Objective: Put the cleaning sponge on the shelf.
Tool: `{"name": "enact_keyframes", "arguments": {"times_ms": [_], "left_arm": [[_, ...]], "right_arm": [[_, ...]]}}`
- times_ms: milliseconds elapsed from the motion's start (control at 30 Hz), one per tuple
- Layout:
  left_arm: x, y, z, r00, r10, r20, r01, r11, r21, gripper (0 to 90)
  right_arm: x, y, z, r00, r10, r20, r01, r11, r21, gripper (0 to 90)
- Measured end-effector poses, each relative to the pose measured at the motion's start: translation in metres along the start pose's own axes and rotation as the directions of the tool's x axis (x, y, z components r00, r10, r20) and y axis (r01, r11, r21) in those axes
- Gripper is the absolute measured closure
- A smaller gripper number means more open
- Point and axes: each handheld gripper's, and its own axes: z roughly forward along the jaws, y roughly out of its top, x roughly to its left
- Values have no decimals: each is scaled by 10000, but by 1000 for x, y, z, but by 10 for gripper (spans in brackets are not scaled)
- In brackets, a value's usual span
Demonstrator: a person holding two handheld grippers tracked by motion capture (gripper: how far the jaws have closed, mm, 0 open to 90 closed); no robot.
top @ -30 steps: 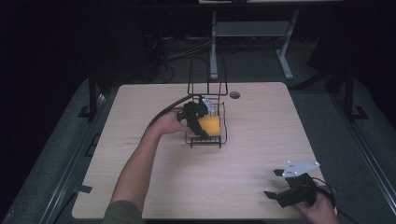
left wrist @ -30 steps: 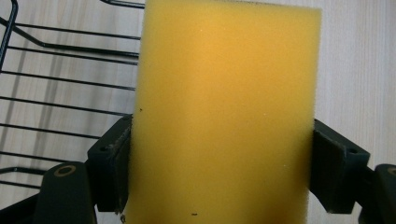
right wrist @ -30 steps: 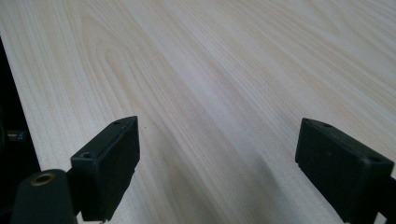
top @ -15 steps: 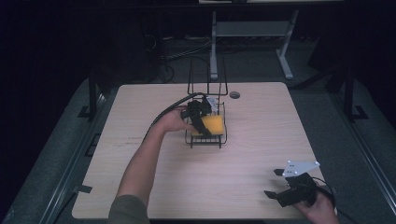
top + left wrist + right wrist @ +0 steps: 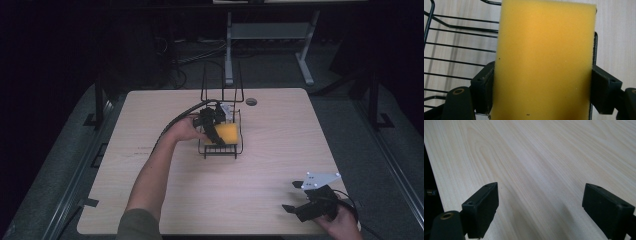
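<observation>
1. Yellow sponge (image 5: 544, 62) sits clamped between the jaws of the left hand-held gripper (image 5: 214, 126), one jaw pressed on each long side. It is held over the black wire rack (image 5: 220, 149); whether its lower edge touches the rack floor I cannot tell.
2. Rack wires run beneath and to the left of the sponge in the left gripper view; pale wood of the surface (image 5: 544, 157) shows through them.
3. Step in hand, by my reading: setting the sponge into the rack, or lifting it out; which one I cannot tell.
4. If placing, the next move calls for lowering until the sponge rests on the wires, then parting the jaws and drawing back clear of the tall loops.
5. Right hand-held gripper (image 5: 306, 204) is well apart at the near edge, jaws spread, nothing between them.
</observation>
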Motion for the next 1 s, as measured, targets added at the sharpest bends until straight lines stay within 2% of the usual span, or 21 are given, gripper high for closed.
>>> {"name": "enact_keyframes", "arguments": {"times_ms": [333, 500, 633, 667, 800, 867, 900, 1000], "left_arm": [[3, -2, 5, 10000, -20, 69, 20, 10000, -11, 204], [2, -2, 5, 10000, 3, -69, -3, 10000, -73, 193], [2, -1, 3, 9999, -21, -150, 18, 9999, -149, 176], [2, -1, 1, 10000, 15, -78, -15, 10000, -21, 176], [2, -1, -2, 9999, 21, -125, -21, 10000, 3, 176], [2, -2, -3, 9999, 33, -152, -34, 10000, -90, 177], [2, -3, -2, 9998, -38, -200, 33, 9996, -290, 178], [3, -3, -6, 9999, -20, -142, 18, 9999, -157, 178]], "right_arm": [[-1, -1, 0, 10000, 63, 4, -63, 10000, 25, 132], [-1, -2, 0, 10000, 64, 5, -64, 10000, 23, 132], [0, -1, 0, 10000, -7, 27, 7, 10000, 15, 132], [1, -1, 0, 10000, -21, 28, 21, 10000, 18, 132], [1, -1, -1, 10000, -15, 17, 15, 10000, 19, 132], [0, -1, 0, 10000, -32, 18, 32, 10000, 23, 132], [0, -1, 0, 10000, -44, 15, 44, 10000, 35, 132], [0, 0, 0, 10000, -51, 10, 51, 10000, 49, 132]]}}
